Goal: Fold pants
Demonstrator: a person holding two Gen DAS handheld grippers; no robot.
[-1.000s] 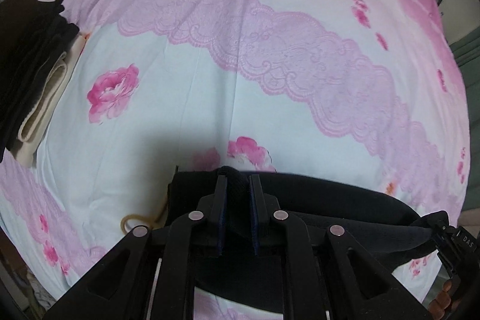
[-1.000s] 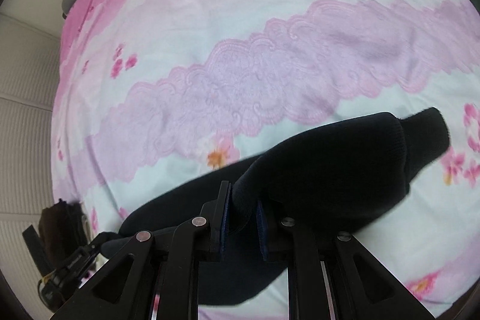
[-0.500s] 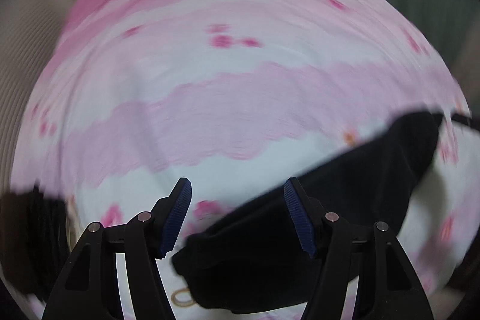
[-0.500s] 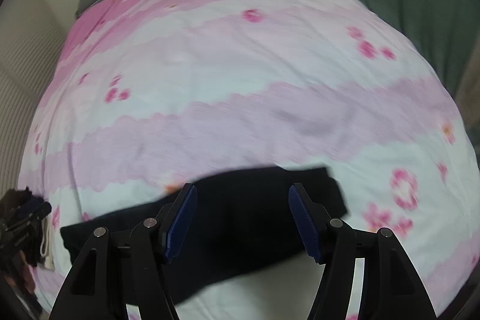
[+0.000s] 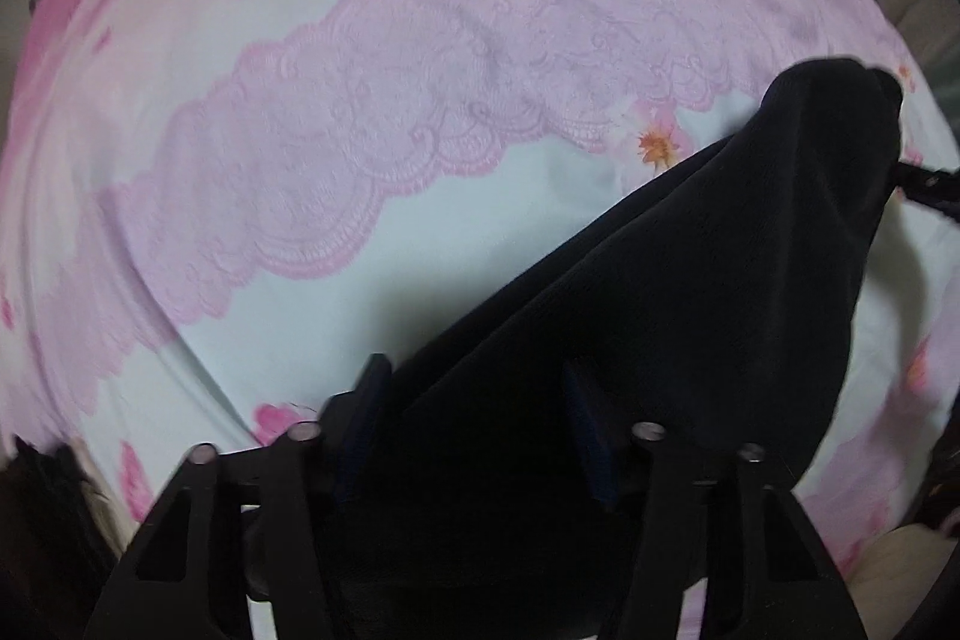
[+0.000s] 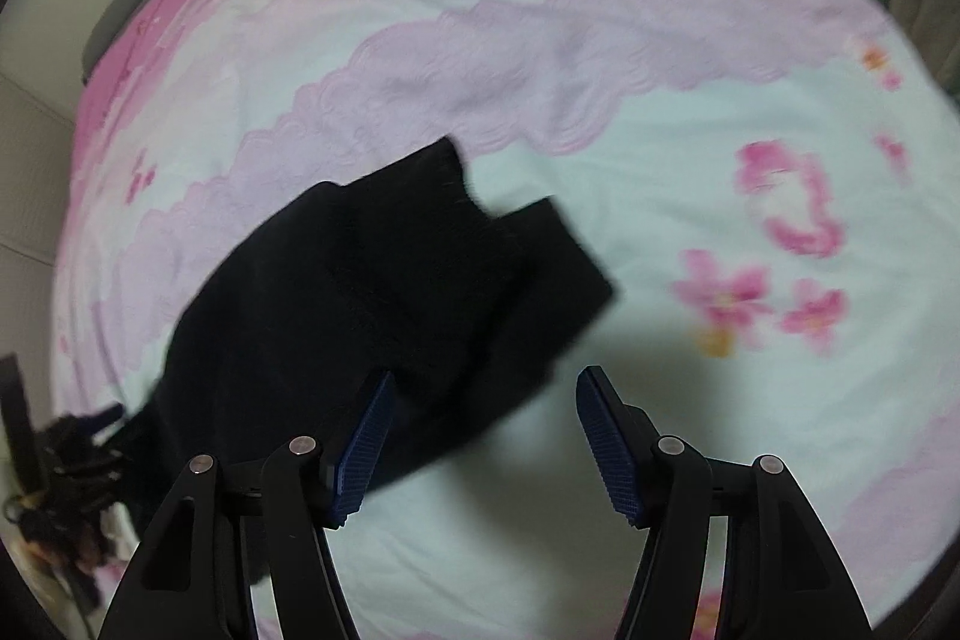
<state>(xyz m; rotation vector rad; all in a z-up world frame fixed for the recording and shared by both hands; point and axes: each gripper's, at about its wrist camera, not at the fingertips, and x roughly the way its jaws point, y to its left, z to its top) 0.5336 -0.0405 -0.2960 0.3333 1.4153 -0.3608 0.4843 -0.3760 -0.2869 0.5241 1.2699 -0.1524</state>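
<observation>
The black pants (image 5: 690, 292) lie folded lengthwise on the pink and white floral bedsheet (image 5: 360, 148). In the left wrist view my left gripper (image 5: 480, 424) is open, its blue-padded fingers spread on either side of the near end of the pants. In the right wrist view the pants (image 6: 372, 292) lie ahead and left, with two cuffed leg ends pointing away. My right gripper (image 6: 486, 436) is open and empty; its left pad is at the edge of the fabric, its right pad over bare sheet.
The bedsheet (image 6: 690, 172) spreads all around. Dark folded clothes (image 5: 36, 508) sit at the lower left edge of the left wrist view. The other gripper (image 6: 66, 448) shows at the left edge of the right wrist view. A grey headboard and green curtain lie beyond.
A second ago both grippers were shut on the pants. Both have let go and opened. The left gripper has since come down over the near end of the pants.
</observation>
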